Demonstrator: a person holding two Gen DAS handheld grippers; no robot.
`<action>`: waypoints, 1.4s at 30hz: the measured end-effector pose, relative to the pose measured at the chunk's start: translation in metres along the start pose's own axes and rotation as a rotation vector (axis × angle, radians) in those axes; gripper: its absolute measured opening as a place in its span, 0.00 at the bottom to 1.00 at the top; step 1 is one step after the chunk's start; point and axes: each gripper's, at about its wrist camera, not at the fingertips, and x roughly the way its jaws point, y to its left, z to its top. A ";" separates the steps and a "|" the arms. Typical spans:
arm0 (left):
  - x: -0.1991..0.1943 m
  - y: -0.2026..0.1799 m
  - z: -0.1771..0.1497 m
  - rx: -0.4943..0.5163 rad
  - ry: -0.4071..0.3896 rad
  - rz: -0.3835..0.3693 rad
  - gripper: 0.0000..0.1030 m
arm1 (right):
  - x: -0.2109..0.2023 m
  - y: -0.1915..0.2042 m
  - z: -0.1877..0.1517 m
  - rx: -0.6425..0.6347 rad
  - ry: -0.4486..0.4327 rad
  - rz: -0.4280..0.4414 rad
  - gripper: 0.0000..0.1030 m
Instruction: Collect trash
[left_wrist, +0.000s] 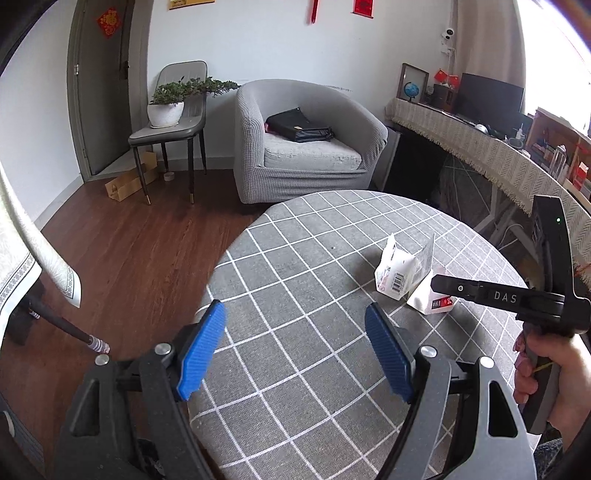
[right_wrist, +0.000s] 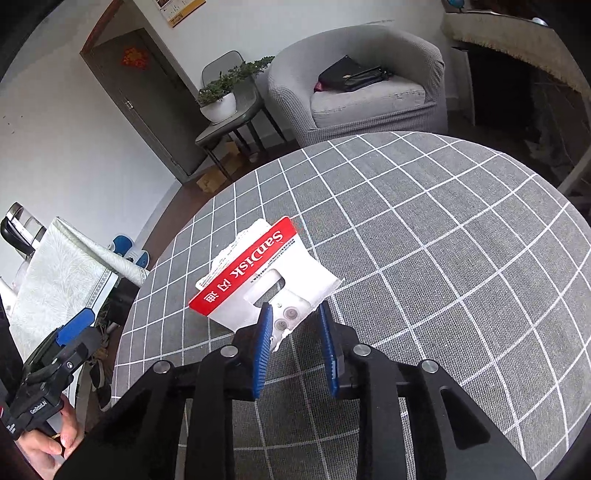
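A torn white and red SanDisk package (right_wrist: 258, 269) lies on the round table with the grey checked cloth (right_wrist: 424, 240). My right gripper (right_wrist: 295, 317) is open, its blue pads on either side of the package's near edge, not closed on it. In the left wrist view the same trash shows as a white piece with a barcode (left_wrist: 395, 273) and a white and red piece (left_wrist: 430, 299) beside it, with the right gripper (left_wrist: 439, 282) just over them. My left gripper (left_wrist: 295, 317) is open and empty above the table's left part.
A grey armchair (left_wrist: 306, 140) with a black bag (left_wrist: 299, 127) stands behind the table. A chair with a potted plant (left_wrist: 173, 99) is left of it. A cloth-covered desk (left_wrist: 480, 144) runs along the right. A second covered table (right_wrist: 62, 266) stands at left.
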 end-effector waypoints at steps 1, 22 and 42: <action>0.005 -0.003 0.002 0.005 0.005 -0.010 0.78 | 0.001 -0.001 0.001 0.000 0.002 0.007 0.23; 0.087 -0.037 0.029 -0.023 0.149 -0.215 0.41 | 0.019 -0.001 0.019 -0.045 0.011 0.058 0.06; 0.050 -0.015 0.023 -0.110 0.132 -0.138 0.02 | 0.019 0.034 0.017 -0.038 0.061 0.170 0.02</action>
